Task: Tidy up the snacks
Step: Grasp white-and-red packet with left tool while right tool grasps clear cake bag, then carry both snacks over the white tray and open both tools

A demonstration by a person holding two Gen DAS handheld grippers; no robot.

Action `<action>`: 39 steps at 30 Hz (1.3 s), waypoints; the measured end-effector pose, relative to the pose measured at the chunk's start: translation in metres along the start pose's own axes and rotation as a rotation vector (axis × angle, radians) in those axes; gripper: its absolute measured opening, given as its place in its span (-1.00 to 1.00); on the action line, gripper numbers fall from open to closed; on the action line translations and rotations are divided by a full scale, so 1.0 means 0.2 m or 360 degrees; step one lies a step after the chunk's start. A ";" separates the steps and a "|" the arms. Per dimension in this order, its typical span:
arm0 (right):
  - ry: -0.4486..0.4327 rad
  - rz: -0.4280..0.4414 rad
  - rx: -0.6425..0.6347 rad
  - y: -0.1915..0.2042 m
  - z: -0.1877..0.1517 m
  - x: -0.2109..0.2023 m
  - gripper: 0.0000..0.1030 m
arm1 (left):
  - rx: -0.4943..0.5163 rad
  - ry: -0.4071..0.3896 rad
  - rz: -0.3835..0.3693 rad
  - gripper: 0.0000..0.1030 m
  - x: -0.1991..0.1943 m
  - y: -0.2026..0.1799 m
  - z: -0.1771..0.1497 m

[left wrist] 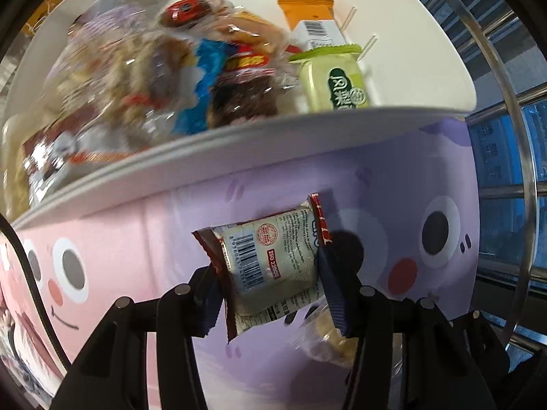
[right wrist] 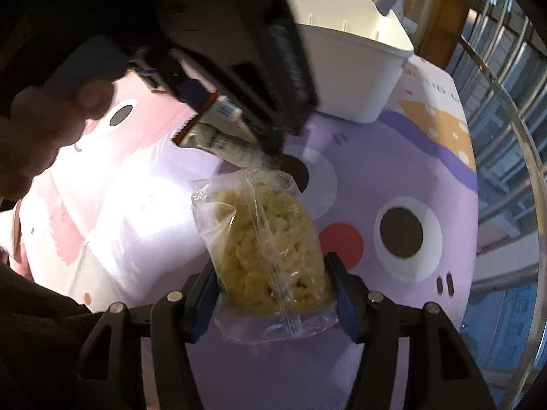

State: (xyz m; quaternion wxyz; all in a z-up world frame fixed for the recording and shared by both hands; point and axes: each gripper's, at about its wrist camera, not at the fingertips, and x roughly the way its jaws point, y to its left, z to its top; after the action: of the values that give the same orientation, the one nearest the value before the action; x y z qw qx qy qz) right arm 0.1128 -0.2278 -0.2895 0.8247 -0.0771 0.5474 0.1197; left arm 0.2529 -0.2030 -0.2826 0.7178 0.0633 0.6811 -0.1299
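My left gripper (left wrist: 270, 273) is shut on a white and red snack packet (left wrist: 273, 263), held above the cartoon tablecloth just short of the white bin (left wrist: 239, 150). The bin holds several wrapped snacks, among them a green packet (left wrist: 336, 82) and an orange one (left wrist: 307, 10). My right gripper (right wrist: 273, 290) is shut on a clear bag of yellow puffed snacks (right wrist: 270, 246). In the right wrist view the left gripper (right wrist: 239, 68) hangs above and ahead with its packet (right wrist: 222, 133); the bin (right wrist: 355, 68) stands behind it.
The pink and purple cartoon tablecloth (right wrist: 393, 177) covers the table. A metal rail (left wrist: 519, 136) and window bars run along the right edge. The person's hand (right wrist: 44, 130) shows at the left of the right wrist view.
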 end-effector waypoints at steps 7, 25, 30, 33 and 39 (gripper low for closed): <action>0.0045 -0.0014 0.0160 0.00 0.00 -0.06 0.15 | -0.0057 0.0013 -0.0051 -0.58 -0.05 0.16 -0.07; -0.0059 0.0032 0.0417 -0.06 0.09 -0.23 0.15 | -0.0059 0.0014 -0.0108 -0.83 -0.27 0.43 -0.19; -0.0137 -0.0002 0.0421 -0.10 0.19 -0.30 0.15 | -0.0043 0.0002 -0.0119 -0.82 -0.41 0.48 -0.19; -0.0185 -0.0028 0.0431 -0.13 0.27 -0.34 0.15 | -0.0011 -0.0033 -0.0105 -0.82 -0.51 0.54 -0.18; -0.0286 -0.0060 0.0424 -0.18 0.44 -0.39 0.15 | 0.0066 -0.0129 -0.0136 -0.82 -0.72 0.63 -0.09</action>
State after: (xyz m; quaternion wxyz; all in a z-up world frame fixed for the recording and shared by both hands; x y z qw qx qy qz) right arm 0.1711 -0.2496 -0.1841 0.8753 0.0337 0.4809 0.0369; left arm 0.2636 -0.0636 -0.1511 0.7371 0.0438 0.6508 -0.1768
